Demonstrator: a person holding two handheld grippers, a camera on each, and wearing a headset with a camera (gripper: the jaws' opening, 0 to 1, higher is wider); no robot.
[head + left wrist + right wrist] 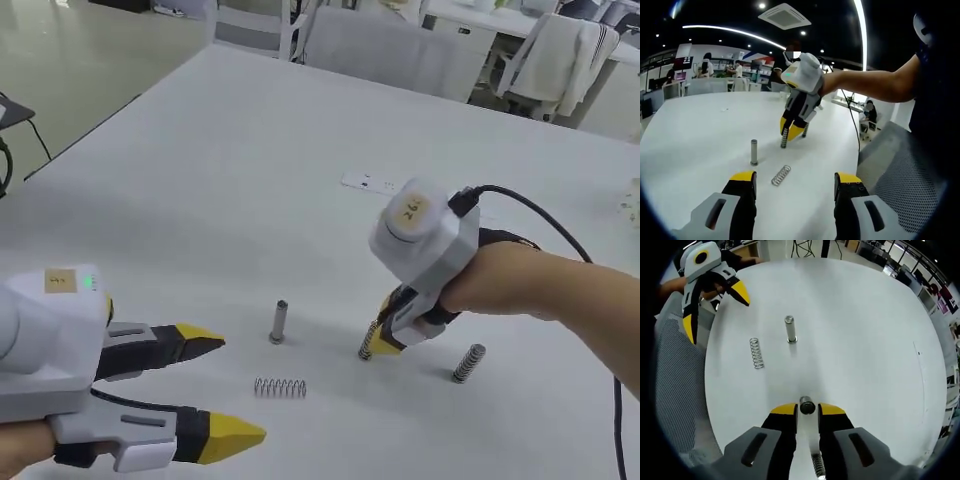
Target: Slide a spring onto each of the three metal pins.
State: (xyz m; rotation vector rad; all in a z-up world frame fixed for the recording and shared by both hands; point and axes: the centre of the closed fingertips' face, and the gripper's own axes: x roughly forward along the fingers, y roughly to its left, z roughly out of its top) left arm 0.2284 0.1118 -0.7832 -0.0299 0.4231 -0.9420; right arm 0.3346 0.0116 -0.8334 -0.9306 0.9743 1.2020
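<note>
The right hand (500,280) reaches in from the side, wrist bent down, so the right gripper (388,343) points steeply at the white table (250,180). Its jaws are pinched together on a pin already wearing a spring (369,344), whose lower end is at the tabletop. The right gripper view looks straight down on that pin's round flat head, set between the two yellow tips. The left gripper (243,388) hovers low and level at the near edge, with its jaws spread wide and nothing between them.

Just ahead of it lies the loose spring (280,387), a thin bright wire coil flat on its side. Beyond that the bare pin (279,322) stands upright, a smooth grey metal cylinder on a slightly wider foot. A second sprung pin (468,363) sits apart to the right of the clamped one. Both grippers are glossy white plastic with dark fingers, and a black cable (560,235) trails from the right one.
</note>
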